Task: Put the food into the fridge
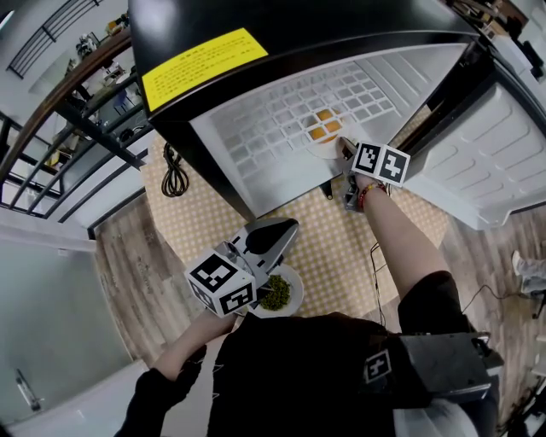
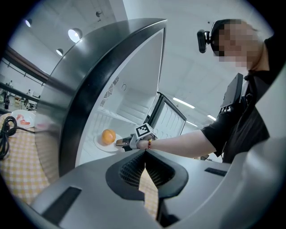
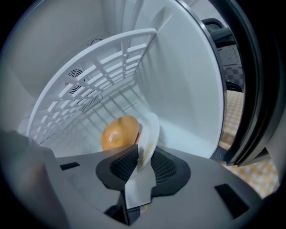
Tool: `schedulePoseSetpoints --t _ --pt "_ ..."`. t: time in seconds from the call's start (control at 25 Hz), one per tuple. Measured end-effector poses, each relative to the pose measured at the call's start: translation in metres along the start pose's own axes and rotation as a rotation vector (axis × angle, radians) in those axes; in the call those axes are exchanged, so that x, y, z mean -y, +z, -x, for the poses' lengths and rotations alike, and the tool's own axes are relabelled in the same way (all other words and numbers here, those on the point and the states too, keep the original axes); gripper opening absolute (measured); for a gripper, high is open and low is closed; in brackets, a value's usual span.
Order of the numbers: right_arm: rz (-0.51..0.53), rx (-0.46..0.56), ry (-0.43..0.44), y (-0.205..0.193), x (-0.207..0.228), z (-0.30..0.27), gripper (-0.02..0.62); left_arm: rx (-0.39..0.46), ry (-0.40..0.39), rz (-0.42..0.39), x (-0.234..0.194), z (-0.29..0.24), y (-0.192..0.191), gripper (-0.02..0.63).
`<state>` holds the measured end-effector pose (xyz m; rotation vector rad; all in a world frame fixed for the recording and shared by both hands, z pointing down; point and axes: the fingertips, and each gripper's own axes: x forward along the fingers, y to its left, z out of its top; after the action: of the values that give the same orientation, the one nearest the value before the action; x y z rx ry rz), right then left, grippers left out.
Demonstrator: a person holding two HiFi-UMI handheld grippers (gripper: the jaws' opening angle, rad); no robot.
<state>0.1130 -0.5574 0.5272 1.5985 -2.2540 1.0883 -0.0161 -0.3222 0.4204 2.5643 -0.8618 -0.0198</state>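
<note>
White plate (image 3: pixel 151 127) lay unclamped between your part-open right tongs (image 3: pixel 142 159), lower centre; snagging it could have spilled the orange food (image 3: pixel 119 133), your left tongs (image 2: pixel 145 154) shut, empty.

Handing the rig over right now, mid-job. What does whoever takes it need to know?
Left tongs: shut, empty, in front of the open fridge.
Right tongs: inside the fridge, apart around the rim of the orange-food plate; the pads look loose on it.
Things: that plate sits on the white grid shelf. The greens plate lies on the checked cloth, below the left tongs in the head view. A plate with red pieces is on the cloth beside the fridge.
Done: first plate in.
Left: draw the right tongs out, load the other plates, probably close the door.
</note>
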Motion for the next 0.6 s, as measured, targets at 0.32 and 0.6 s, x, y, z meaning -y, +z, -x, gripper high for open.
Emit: schedulePoseSetpoints --t 0.32,0.6 --pt "0.047 -0.015 -0.007 0.0012 0.0011 -0.0049 0.1 0.003 0.003 0.006 -0.0036 -0.0008 0.0002 0.011" --pt "0.094 -0.015 -0.009 0.0017 0.0002 -0.0059 0.107 0.003 0.005 0.017 -0.0067 -0.0006 -0.0021 0.011"
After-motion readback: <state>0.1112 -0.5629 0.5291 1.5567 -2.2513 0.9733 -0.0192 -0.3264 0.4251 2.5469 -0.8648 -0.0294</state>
